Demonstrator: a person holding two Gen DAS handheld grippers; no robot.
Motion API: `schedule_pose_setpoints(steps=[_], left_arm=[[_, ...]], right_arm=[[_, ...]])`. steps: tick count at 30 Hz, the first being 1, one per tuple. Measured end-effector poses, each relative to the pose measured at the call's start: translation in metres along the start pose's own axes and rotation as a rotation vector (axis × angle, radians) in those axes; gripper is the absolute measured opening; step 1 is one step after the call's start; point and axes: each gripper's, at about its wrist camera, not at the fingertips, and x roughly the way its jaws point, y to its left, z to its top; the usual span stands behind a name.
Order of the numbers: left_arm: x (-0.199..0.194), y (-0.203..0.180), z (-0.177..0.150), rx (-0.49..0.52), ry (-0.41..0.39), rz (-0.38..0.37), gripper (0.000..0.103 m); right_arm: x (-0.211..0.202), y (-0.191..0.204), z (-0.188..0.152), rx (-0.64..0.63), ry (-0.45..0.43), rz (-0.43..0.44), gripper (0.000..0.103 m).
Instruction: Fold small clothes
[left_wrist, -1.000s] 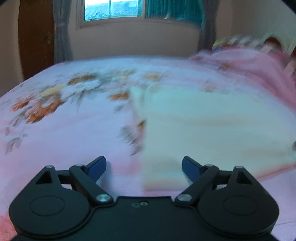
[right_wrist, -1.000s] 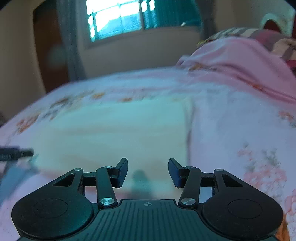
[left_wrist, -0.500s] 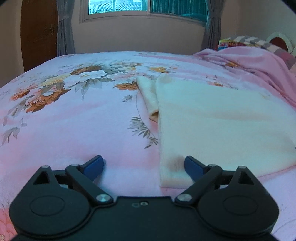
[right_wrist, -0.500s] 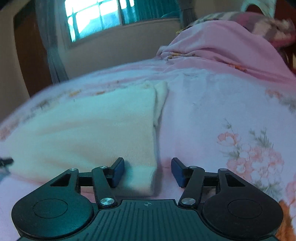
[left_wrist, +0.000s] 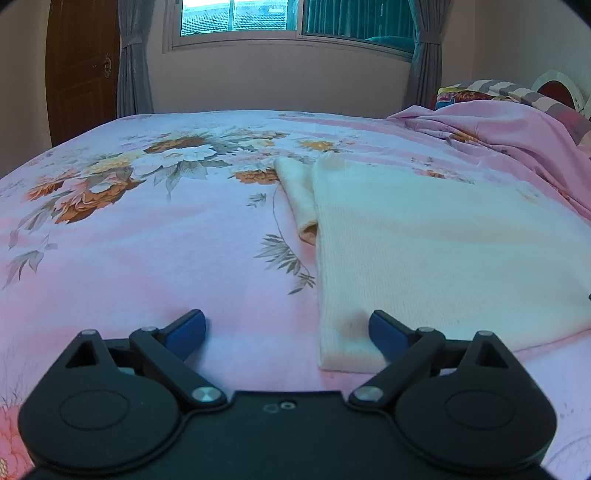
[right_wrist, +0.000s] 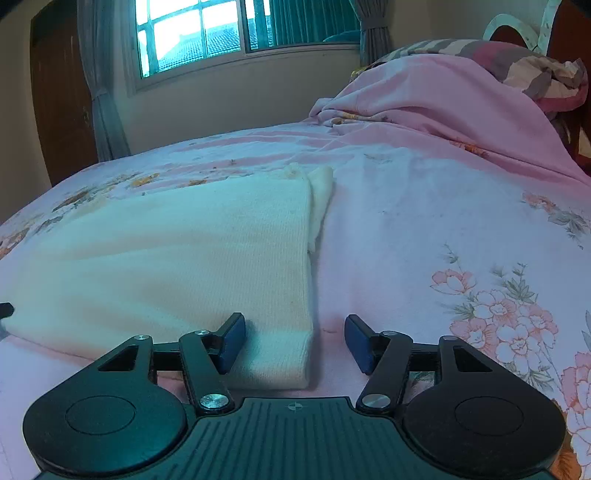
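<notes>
A cream knit garment (left_wrist: 424, 243) lies flat on the pink floral bedsheet (left_wrist: 147, 240), with a short sleeve (left_wrist: 299, 195) folded along its left edge. My left gripper (left_wrist: 288, 330) is open low over the bed; its right finger rests on the garment's near left corner, its left finger on bare sheet. In the right wrist view the garment (right_wrist: 177, 254) fills the left half. My right gripper (right_wrist: 295, 341) is open and straddles the garment's near right corner (right_wrist: 280, 354).
A crumpled pink blanket (right_wrist: 443, 107) and striped pillows (right_wrist: 517, 62) are piled at the head of the bed on the right. A window (left_wrist: 295, 18), grey curtains and a brown door (left_wrist: 81, 70) stand beyond the far edge.
Both grippers have slid outward and settled at the garment's near corners, left to the left one, right to the right one. The blur is gone. Both stay open.
</notes>
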Motion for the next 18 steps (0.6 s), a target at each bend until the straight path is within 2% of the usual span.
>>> schedule_pose_setpoints(steps=[18], left_arm=[[0.0024, 0.0002, -0.0014, 0.004, 0.000, -0.007, 0.098]], right_arm=[[-0.0008, -0.0038, 0.0013, 0.010, 0.002, 0.009, 0.063]])
